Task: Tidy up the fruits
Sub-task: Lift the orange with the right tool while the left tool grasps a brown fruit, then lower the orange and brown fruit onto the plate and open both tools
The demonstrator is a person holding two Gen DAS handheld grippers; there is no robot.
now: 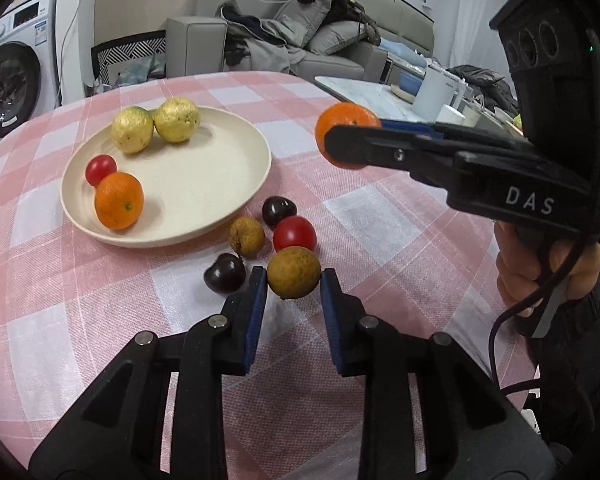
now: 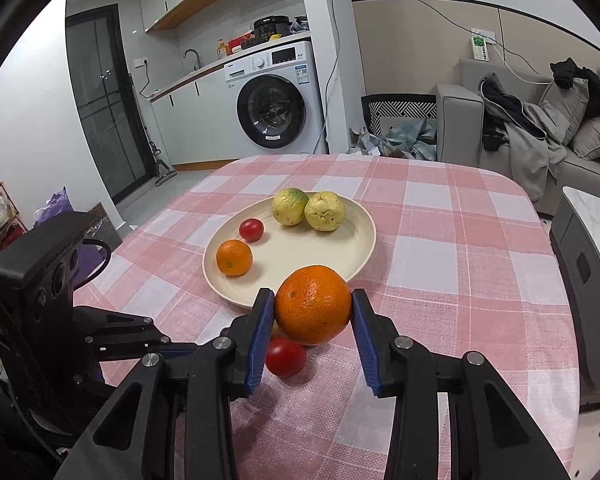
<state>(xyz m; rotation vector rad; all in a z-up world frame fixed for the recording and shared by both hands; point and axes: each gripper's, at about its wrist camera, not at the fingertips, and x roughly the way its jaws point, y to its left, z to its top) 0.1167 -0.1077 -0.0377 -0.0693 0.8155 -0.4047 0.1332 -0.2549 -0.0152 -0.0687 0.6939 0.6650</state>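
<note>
A cream plate (image 1: 220,168) (image 2: 352,240) on the pink checked table holds two yellow fruits (image 1: 132,130) (image 2: 324,211), a cherry tomato (image 1: 100,169) (image 2: 251,229) and a small orange (image 1: 119,200) (image 2: 233,257). My left gripper (image 1: 294,280) is shut on a brown longan (image 1: 294,271), held just above the cloth. My right gripper (image 2: 313,312) (image 1: 352,140) is shut on an orange (image 2: 313,304) (image 1: 346,120), held above the table near the plate's rim. Loose on the cloth lie another longan (image 1: 246,237), two dark cherries (image 1: 225,273) and a red tomato (image 1: 295,234) (image 2: 285,357).
The table edge curves close on the right (image 1: 480,320). A washing machine (image 2: 276,104), a grey sofa with clothes (image 2: 540,136) and a side table with a white kettle (image 1: 436,92) stand beyond the table.
</note>
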